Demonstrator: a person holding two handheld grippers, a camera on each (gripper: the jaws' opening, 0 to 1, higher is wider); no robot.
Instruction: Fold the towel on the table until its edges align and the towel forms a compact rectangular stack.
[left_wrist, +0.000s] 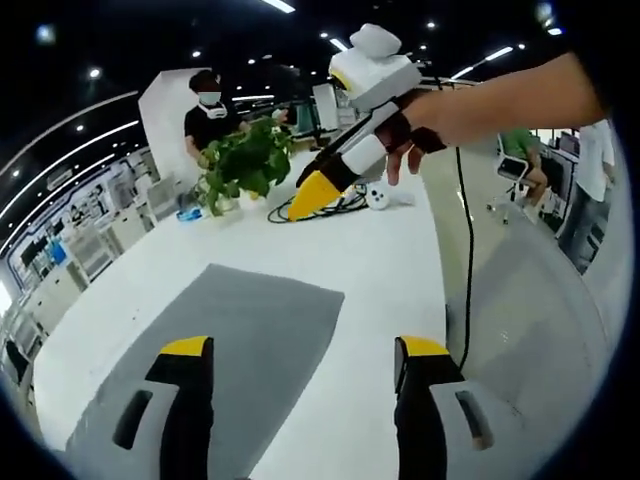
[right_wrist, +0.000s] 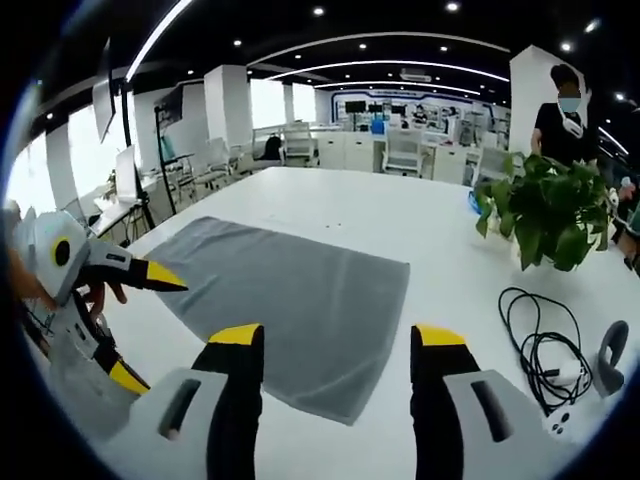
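Left gripper view shows our left tongs (left_wrist: 305, 360) spread wide and empty, low over the grey towel (left_wrist: 250, 340), which lies flat and unfolded on the white counter (left_wrist: 390, 270). Our right tongs (right_wrist: 338, 345) also gape empty above the towel's near edge. Beyond sit a potted plant (right_wrist: 545, 210) and a coiled black cable (right_wrist: 535, 340).

Grey towel (right_wrist: 300, 300), white table (right_wrist: 400, 215), green plant (right_wrist: 545, 215), black cable (right_wrist: 535, 345)

The towel (right_wrist: 300, 295) is matt grey cloth with a fine nap. The table (right_wrist: 400, 220) is smooth, faintly glossy white. The cable (right_wrist: 535, 345) looks like black rubbery plastic.
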